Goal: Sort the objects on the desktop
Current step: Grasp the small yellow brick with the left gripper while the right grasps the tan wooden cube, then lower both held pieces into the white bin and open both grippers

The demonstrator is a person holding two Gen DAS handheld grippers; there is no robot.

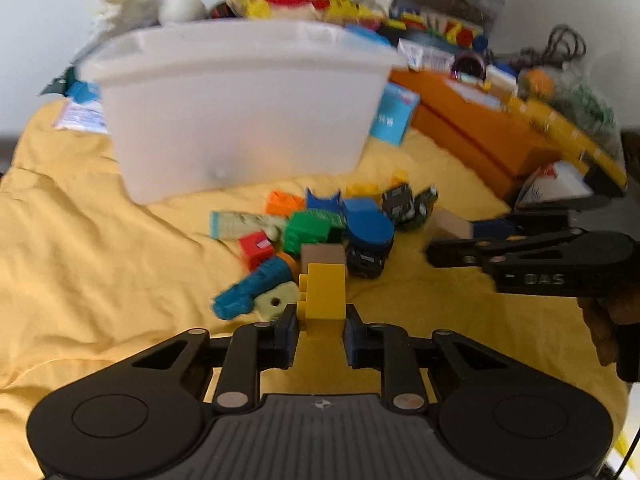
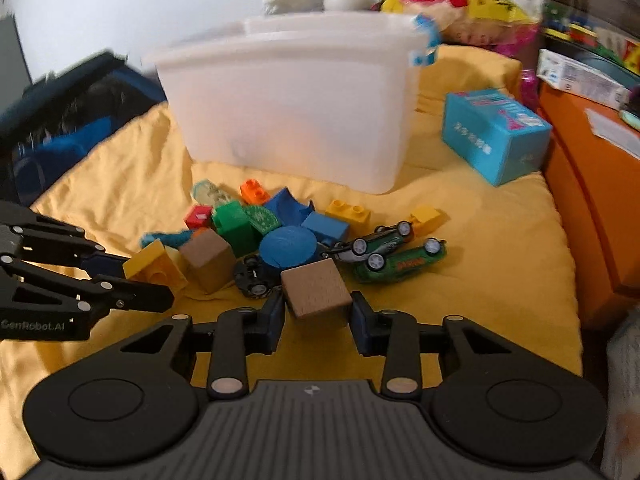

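Toys lie heaped in the middle of the yellow sheet [image 2: 500,280], just in front of a translucent white bin [image 2: 296,112]. The left gripper [image 1: 320,320] has its jaws clenched on a yellow building brick [image 1: 323,296] at the pile's near edge, reaching level toward the bin. The right gripper [image 2: 318,312] comes in from the right side, jaws grasping a wooden cube [image 2: 316,288]. Beyond it sit a blue cylinder [image 2: 288,250], two green toy cars [image 2: 400,266], a second wooden cube [image 2: 210,258], and a teal carton [image 2: 496,136] near the sheet's far right corner.
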